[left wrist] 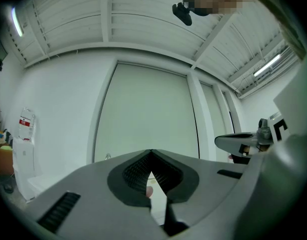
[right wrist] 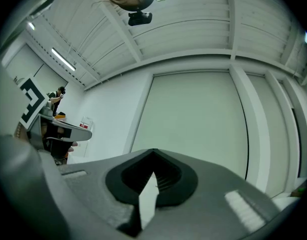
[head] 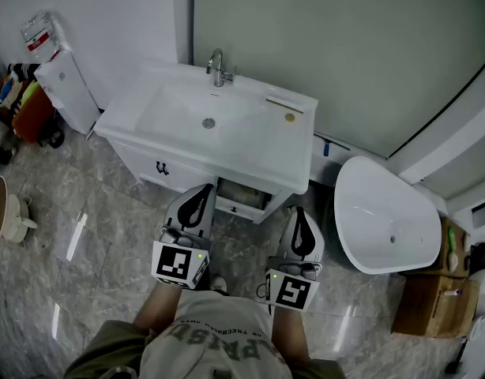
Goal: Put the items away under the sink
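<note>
**Grippers.** The left gripper (left wrist: 152,159) is showing its jaws pressed together at the tips, with nothing clamped between them. The right gripper (right wrist: 153,156) is showing the same: jaws together and empty. In the head view both are pointing toward the vanity, side by side and apart from each other. Each one's marker cube is sitting nearest the person's chest, the left marker cube (head: 179,264) and the right marker cube (head: 291,290).

**Task area.** The grippers are hovering just in front of the white vanity cabinet (head: 152,158), touching nothing. Between their tips, under the counter edge, an opening (head: 242,196) is showing a pale interior; its contents cannot be made out. The left cabinet front is carrying a dark handle (head: 162,166).

**Items.** On the counter to the right of the sink basin (head: 187,109), a small round gold-coloured item (head: 290,118) and a thin flat strip (head: 283,103) are lying close together, well clear of both grippers. The faucet (head: 219,68) is standing behind the basin.

**Surroundings.** A white oval fixture (head: 385,219) is standing right of the vanity, with a cardboard box (head: 432,302) beyond it. A narrow white cabinet (head: 69,93) is standing to the left and a packet (head: 42,35) is resting on top of it. Coloured fabrics (head: 21,101) are lying nearby. The floor (head: 92,235) is grey marbled tile.
</note>
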`<state>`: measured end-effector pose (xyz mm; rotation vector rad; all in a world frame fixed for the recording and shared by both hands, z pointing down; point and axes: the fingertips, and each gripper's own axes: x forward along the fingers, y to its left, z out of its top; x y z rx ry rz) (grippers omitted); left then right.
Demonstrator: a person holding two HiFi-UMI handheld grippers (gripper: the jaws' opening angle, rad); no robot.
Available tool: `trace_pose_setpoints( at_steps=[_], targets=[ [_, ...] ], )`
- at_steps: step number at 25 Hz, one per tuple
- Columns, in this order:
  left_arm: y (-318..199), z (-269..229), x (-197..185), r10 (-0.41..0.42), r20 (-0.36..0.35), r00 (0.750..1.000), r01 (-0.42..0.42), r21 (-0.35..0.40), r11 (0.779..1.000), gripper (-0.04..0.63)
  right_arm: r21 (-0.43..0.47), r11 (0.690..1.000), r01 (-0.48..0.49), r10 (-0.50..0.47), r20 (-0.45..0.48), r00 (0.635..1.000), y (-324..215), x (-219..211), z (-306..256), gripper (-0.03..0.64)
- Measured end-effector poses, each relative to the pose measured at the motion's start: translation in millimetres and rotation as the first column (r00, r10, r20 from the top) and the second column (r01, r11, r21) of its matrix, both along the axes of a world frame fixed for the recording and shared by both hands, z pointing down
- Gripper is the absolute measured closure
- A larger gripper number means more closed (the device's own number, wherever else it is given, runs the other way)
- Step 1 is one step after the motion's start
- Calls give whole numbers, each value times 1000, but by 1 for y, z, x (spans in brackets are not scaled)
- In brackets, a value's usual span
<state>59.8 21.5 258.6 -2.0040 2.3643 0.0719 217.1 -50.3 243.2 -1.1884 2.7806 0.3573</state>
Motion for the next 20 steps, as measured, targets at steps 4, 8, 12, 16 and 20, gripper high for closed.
trace_pose_setpoints(
  at_steps=[4,8,12,16,20],
  targets=[
    [0,-1,2,0,9,1000,0,2,1000,585,-1,1000,-7,7,-2,1000,-2,1,0,618],
    [-2,-1,2,-1,12,1000,1,-3,1000,586,9,1000,2,-2,-12,1000,-3,2,-1,618],
    [-3,-2,5,2,17,1000,-2,-7,1000,586,-15,1000,-1,2,49,999,-3,1,-11,618],
    [-6,-2,8,5,23,1000,-4,-11,1000,586,1,1000,4,-4,22,1000,-5,4,-9,618],
    [-7,-2,11,6,28,1000,-6,-13,1000,586,2,1000,5,-5,20,1000,-6,7,-9,618]
  ],
)
